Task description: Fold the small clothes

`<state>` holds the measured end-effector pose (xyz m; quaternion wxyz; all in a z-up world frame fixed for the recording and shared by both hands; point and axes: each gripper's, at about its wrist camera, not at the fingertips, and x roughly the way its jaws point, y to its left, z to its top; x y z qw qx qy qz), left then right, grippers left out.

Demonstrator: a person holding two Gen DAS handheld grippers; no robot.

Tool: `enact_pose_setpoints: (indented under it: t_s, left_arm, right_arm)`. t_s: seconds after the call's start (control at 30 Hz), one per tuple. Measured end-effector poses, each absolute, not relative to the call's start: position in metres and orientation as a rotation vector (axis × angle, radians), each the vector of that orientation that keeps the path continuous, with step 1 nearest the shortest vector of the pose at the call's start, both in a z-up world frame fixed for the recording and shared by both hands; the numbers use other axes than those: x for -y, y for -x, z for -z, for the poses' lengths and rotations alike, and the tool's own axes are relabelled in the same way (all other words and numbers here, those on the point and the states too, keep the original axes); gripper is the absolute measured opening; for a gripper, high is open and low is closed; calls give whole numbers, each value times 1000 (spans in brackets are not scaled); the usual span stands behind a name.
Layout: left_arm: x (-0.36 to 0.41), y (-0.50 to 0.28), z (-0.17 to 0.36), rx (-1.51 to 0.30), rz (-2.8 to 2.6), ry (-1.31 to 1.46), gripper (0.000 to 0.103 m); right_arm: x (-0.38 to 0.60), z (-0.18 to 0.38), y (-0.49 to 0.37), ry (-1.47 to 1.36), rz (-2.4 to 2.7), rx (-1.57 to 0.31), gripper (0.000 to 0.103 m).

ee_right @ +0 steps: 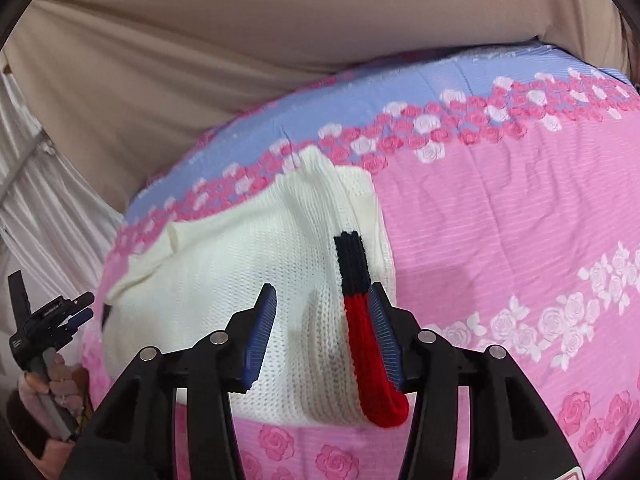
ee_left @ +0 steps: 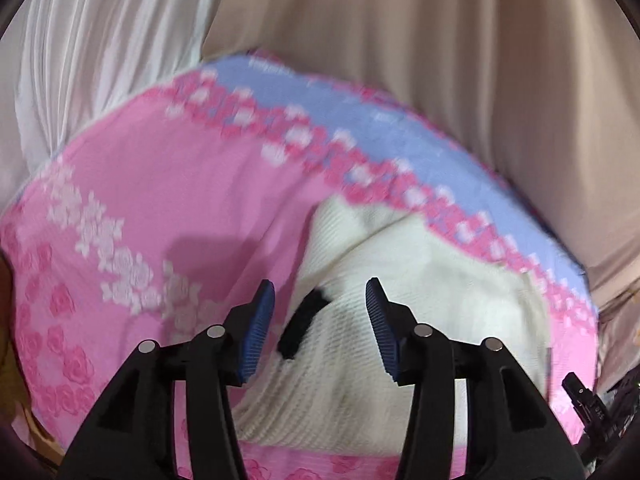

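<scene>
Both grippers pitched down over a knit garment on a bed

The left gripper (ee_left: 320,320) and right gripper (ee_right: 322,328) are held with fingers spread, nothing pinched; the white sweater (ee_right: 240,280) is spread on the pink floral bedspread (ee_right: 500,220), its red-and-black cuff (ee_right: 360,320) at the right gripper's 1 o'clock.

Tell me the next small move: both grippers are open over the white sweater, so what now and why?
Probably lower the right gripper and close it on the near edge of the white sweater. Both it and the left gripper hover with nothing gripped, and the sweater lies partly folded on the pink bedspread.
</scene>
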<state>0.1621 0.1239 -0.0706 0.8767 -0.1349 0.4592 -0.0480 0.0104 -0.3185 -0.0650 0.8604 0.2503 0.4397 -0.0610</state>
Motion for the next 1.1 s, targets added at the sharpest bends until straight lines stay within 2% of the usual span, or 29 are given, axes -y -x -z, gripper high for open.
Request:
enact_pose_setpoints:
  t_s: [0.07, 0.23, 0.3, 0.33, 0.37, 0.53, 0.6, 0.63, 0.7, 0.77, 0.83, 0.97, 1.1]
  left_arm:
    - [-116, -171, 82, -991, 129, 272, 46]
    - [-82, -197, 102, -1009, 148, 132, 48]
    - [-74, -210, 106, -1010, 154, 89, 48]
    - [-73, -219, 109, -1014, 142, 77, 41]
    - [-76, -233, 109, -1023, 120, 97, 35]
    - [-124, -280, 112, -1035, -73, 281, 34]
    - [-137, -289, 116, -1057, -123, 267, 33]
    - [-142, -285, 111, -1043, -100, 297, 34]
    - [-146, -264, 92, -992, -39, 313, 35]
    - [-142, -234, 77, -962, 22, 284, 44]
    - [-137, -210, 76, -978, 84, 285, 48]
    - [-124, -164, 93, -1039, 86, 248, 50]
    - [-135, -122, 119, -1128, 69, 323, 52]
  right_arm:
    - [314, 76, -25, -479, 165, -956, 54]
    - [316, 95, -39, -493, 190, -985, 57]
    - [317, 106, -42, -514, 184, -1002, 48]
    - [318, 108, -43, -525, 179, -1007, 23]
    - [322, 109, -42, -567, 168, -1005, 19]
    - [342, 95, -17, -665, 191, -931, 15]
    - [348, 113, -13, -653, 219, -1004, 17]
    - [350, 117, -10, -667, 220, -1018, 22]
    - [349, 111, -7, -682, 223, -993, 25]
    - [347, 100, -11, -660, 214, -965, 38]
    - [342, 95, -22, -623, 184, -972, 50]
    - [329, 103, -26, -563, 155, -1039, 50]
    - [317, 110, 5, -574, 152, -1080, 50]
